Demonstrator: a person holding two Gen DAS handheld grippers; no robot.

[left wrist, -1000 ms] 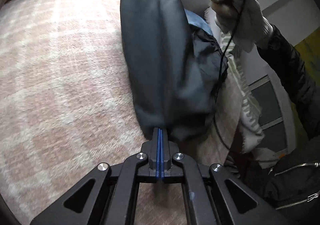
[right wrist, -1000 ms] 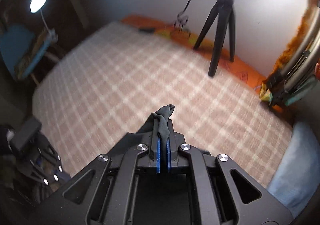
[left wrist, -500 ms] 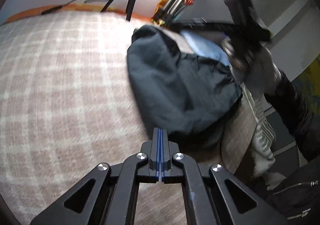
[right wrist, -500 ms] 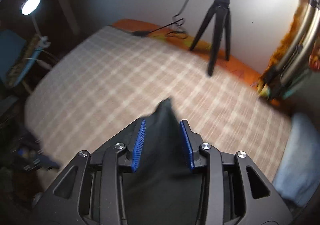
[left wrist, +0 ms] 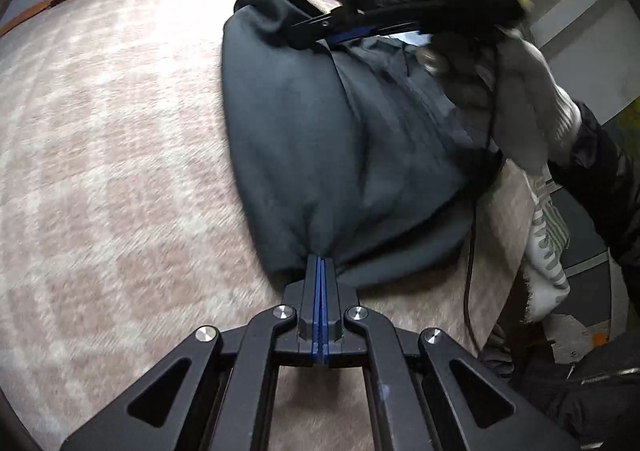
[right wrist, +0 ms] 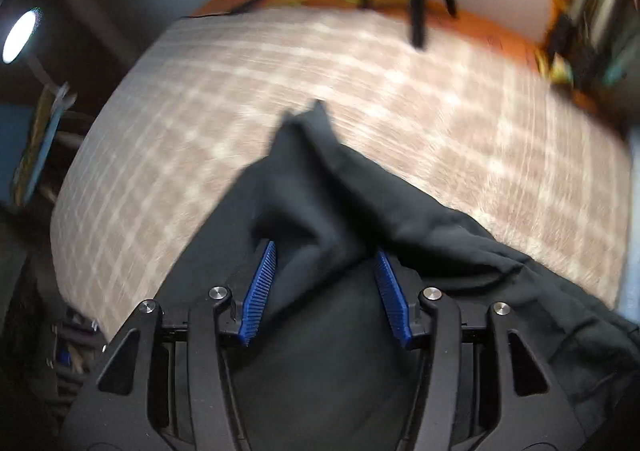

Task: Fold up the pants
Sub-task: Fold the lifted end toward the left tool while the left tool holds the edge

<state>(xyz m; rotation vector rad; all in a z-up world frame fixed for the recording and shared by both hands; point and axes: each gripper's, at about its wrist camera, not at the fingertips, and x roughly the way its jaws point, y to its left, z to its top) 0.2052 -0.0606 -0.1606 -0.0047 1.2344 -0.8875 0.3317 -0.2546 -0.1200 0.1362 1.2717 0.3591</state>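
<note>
Clenching the near hem of the pants (left wrist: 336, 155), my left claw (left wrist: 320, 271) pins it near the bed's (left wrist: 104, 155) right edge. My right claw (right wrist: 324, 283) has just been opening; the far corner sits loose between its blue pads (right wrist: 260, 287), released onto the bed, so this fold looks laid down.

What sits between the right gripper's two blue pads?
A bunched fold of the dark pants lies between the right gripper's just-opened pads, seen in the right wrist view.
</note>
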